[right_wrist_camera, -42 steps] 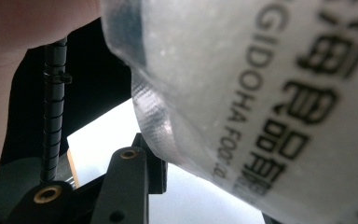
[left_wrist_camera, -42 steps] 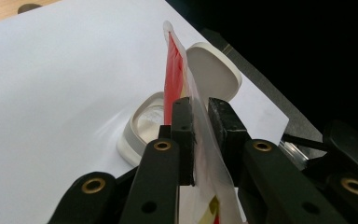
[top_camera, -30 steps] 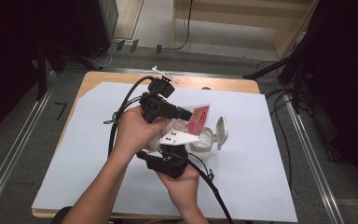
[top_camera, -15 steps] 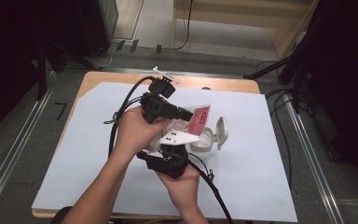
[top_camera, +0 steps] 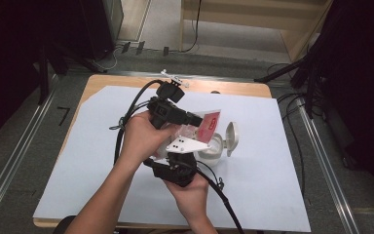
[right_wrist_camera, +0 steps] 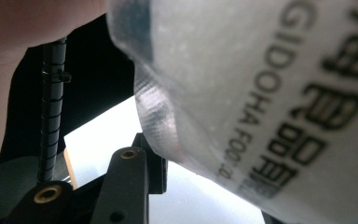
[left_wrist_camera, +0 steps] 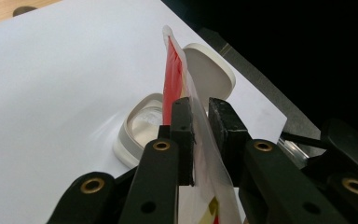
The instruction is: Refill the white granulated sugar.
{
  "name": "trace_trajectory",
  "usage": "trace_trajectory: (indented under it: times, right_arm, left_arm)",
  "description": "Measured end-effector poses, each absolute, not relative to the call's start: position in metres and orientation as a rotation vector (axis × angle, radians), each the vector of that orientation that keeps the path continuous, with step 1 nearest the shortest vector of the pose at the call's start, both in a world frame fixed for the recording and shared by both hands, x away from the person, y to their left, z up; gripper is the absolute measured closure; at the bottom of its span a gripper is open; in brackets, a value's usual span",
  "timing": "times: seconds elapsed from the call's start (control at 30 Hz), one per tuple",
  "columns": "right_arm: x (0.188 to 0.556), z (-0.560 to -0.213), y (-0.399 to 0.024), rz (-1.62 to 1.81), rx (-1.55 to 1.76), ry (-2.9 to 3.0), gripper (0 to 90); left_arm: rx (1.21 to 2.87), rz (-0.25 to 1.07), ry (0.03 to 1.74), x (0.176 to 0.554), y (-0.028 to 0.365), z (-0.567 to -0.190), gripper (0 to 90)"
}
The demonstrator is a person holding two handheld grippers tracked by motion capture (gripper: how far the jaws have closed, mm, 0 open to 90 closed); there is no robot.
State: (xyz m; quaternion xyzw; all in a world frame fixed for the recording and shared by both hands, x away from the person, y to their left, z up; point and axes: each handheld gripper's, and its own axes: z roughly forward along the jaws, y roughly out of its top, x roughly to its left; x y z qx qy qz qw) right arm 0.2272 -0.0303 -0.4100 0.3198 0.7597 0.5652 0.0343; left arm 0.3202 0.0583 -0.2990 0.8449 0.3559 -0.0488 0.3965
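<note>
A clear packet (top_camera: 209, 124) with a red printed side hangs over the middle of the table. My left gripper (top_camera: 196, 119) comes in from the left and is shut on the packet (left_wrist_camera: 172, 79) near its middle. From below, my right gripper (top_camera: 191, 140), under its grey plate, is shut on the lower part of the packet (right_wrist_camera: 261, 93), which looms blurred and close with black lettering. One of its black fingers (right_wrist_camera: 129, 186) shows beside the film. A small white tub (top_camera: 213, 150) stands just beneath, its hinged lid (top_camera: 232, 136) flipped open to the right; its inside (left_wrist_camera: 142, 122) looks pale.
A large white sheet (top_camera: 282, 170) covers the wooden table (top_camera: 126, 82). A small white object (top_camera: 174, 78) lies at the far edge. Black cables (top_camera: 126, 122) trail from both grippers. Metal rails (top_camera: 321, 161) run along the table's sides.
</note>
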Motion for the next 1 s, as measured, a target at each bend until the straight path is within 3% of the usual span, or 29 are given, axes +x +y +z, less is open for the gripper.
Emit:
trace_trajectory:
  times: [1.0]
  right_arm:
    - [0.227,-0.4102,-0.0331,1.743,0.995,2.303,64.3]
  left_arm:
    - [2.13,-0.108,0.883,0.318,0.0544,-0.2978,80.5]
